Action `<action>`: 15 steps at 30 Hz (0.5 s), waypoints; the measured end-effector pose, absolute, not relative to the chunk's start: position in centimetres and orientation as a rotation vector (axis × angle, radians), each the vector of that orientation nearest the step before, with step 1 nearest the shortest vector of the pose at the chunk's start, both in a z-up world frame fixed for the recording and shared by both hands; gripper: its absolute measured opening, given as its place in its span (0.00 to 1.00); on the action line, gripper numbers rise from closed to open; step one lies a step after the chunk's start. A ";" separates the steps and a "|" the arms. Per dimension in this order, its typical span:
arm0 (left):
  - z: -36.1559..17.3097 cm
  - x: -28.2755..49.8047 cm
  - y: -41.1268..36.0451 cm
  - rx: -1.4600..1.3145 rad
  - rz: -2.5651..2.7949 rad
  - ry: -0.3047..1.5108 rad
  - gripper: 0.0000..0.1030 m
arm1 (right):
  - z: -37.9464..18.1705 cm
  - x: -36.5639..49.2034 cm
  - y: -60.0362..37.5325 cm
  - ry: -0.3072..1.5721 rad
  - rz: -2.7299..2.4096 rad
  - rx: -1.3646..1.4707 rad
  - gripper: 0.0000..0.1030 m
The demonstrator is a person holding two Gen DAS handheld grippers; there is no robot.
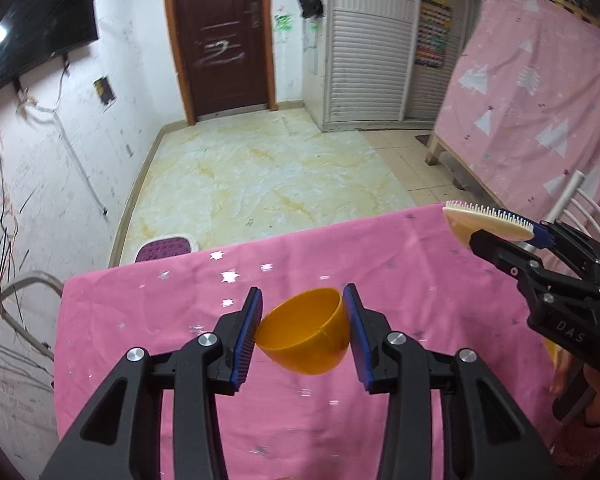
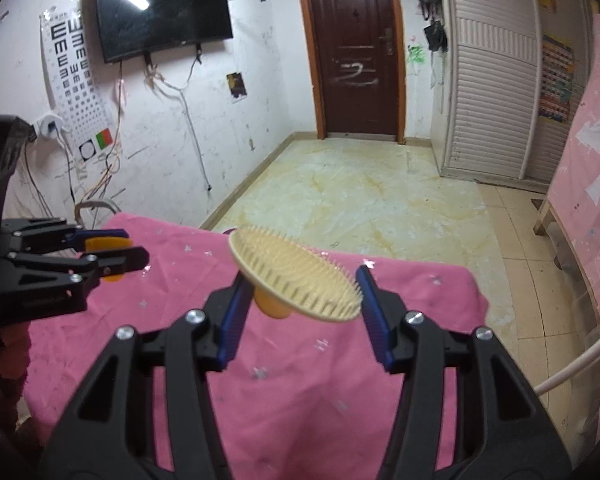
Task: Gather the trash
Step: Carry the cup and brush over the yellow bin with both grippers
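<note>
Left gripper clamps orange cup, mouth tilted up-left; right gripper clamps bristle-up brush.

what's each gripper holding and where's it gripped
Left gripper holds an orange cup, pinched across its sides. Right gripper holds a cream brush, pads on opposite edges of its oval head.
</note>
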State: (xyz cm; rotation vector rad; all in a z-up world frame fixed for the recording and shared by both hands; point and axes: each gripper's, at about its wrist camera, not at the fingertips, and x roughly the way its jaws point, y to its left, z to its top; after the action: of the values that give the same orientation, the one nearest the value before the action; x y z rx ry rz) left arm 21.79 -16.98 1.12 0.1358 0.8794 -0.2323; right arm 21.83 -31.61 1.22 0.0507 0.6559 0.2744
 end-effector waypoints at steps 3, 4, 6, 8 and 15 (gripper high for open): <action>1.7 20.8 -19.5 0.166 -0.264 0.866 0.32 | 1.5 20.0 -34.5 0.635 0.235 0.074 0.49; 1.8 20.4 -20.5 0.178 -0.276 0.862 0.32 | 1.5 19.5 -35.1 0.631 0.226 0.081 0.49; 2.0 19.8 -22.2 0.197 -0.296 0.855 0.32 | 1.5 18.4 -36.9 0.623 0.201 0.096 0.49; 2.2 19.0 -23.9 0.214 -0.314 0.849 0.32 | 1.5 17.2 -38.6 0.615 0.174 0.112 0.49; 2.4 17.0 -29.6 0.277 -0.380 0.836 0.32 | 1.1 13.6 -44.4 0.593 0.084 0.162 0.49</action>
State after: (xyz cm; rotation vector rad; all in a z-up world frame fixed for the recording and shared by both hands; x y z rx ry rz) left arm 16.99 -29.63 2.45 0.2772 0.8357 -0.3798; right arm 13.59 -44.39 1.14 0.1622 0.5925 0.0843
